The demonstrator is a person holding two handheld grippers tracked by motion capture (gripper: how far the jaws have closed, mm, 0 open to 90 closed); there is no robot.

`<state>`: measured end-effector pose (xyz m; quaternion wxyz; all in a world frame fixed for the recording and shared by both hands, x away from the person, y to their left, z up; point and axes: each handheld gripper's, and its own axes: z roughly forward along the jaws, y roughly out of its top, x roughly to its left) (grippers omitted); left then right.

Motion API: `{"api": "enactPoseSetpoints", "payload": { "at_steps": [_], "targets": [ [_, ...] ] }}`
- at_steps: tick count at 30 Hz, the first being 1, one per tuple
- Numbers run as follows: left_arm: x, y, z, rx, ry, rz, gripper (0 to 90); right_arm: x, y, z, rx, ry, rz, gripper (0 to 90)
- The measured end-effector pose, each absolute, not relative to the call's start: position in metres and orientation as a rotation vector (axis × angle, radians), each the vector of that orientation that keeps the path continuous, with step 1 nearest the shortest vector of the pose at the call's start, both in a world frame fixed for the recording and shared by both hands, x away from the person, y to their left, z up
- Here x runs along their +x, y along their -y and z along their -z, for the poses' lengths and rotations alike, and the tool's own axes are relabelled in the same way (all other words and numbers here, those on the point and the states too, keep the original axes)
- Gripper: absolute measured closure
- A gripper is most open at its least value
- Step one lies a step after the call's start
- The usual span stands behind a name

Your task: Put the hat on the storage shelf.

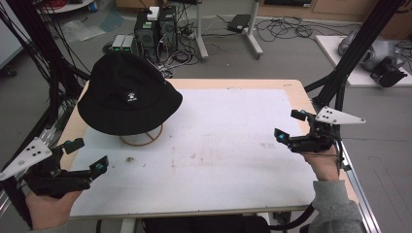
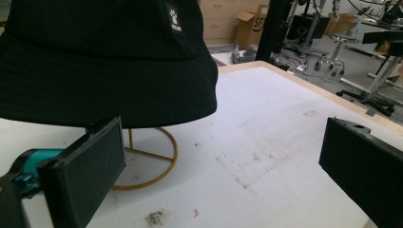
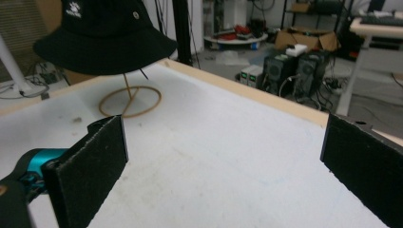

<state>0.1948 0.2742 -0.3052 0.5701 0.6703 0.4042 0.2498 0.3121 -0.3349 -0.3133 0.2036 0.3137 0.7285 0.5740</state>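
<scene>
A black bucket hat (image 1: 128, 94) sits upright on a thin golden wire stand (image 1: 143, 138), whose round ring base lies flat on the white table (image 1: 228, 145) at its far left part. The hat's crown is rounded, its brim slopes down all round and hangs clear of the table, covering most of the stand's upright stem. A small black patch with a white paw-like emblem (image 2: 174, 21) is sewn on the crown's side. A small eyelet (image 3: 136, 15) shows on the crown.
</scene>
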Motion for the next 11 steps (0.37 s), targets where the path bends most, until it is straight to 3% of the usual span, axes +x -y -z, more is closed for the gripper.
{"api": "enactPoseSetpoints", "payload": {
  "at_steps": [11],
  "targets": [
    [0.2007, -0.2665, 0.305, 1.592, -0.931, -0.581, 1.9, 0.3078, 0.342, 0.3149, 0.899, -2.003, -1.612, 0.9]
  ]
}}
